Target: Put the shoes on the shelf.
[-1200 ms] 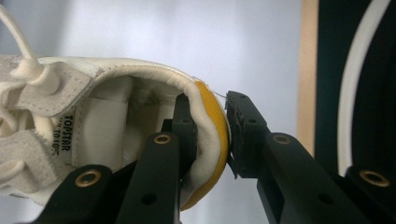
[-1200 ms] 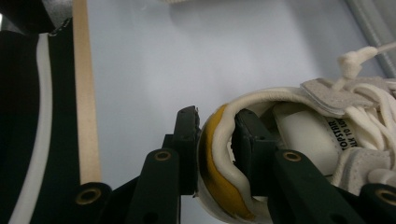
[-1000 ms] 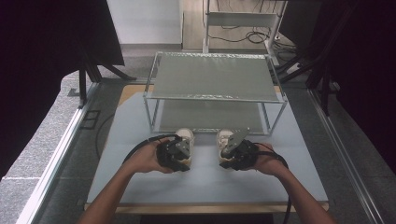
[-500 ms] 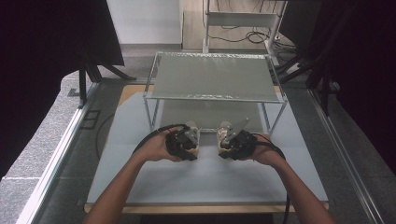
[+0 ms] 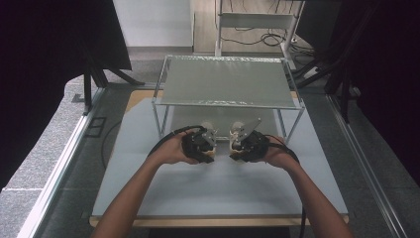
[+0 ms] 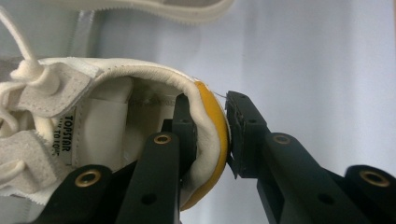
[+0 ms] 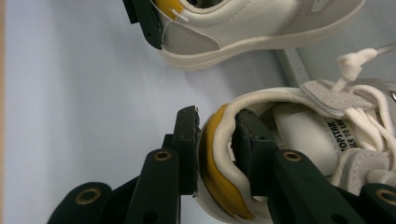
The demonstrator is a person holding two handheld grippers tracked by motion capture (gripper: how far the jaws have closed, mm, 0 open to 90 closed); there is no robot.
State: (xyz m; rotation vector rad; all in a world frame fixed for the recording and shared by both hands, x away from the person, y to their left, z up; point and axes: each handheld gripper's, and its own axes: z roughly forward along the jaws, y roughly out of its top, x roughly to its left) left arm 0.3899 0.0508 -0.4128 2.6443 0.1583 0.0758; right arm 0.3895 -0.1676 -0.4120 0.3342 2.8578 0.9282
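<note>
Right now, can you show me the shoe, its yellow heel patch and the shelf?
shoe (image 6: pixel 107 107), left gripper view, inner lining.
yellow heel patch (image 7: pixel 215 179), right gripper view, middle of patch.
shelf (image 5: pixel 225 82), high view, top panel.

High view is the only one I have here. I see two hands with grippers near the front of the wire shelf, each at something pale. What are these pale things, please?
Observer: They are a pair of white sneakers. The left gripper is shut on the left sneaker at its heel collar, one jaw inside the shoe and one outside.
Operator: And the other gripper, is it the same?
Observer: Yes. The right gripper is shut on the right sneaker, again with the heel collar between the jaws.
Operator: Is there any colour on the shoes?
Observer: Each heel has a yellow patch on the outside, and the tongue label carries printed letters.
</note>
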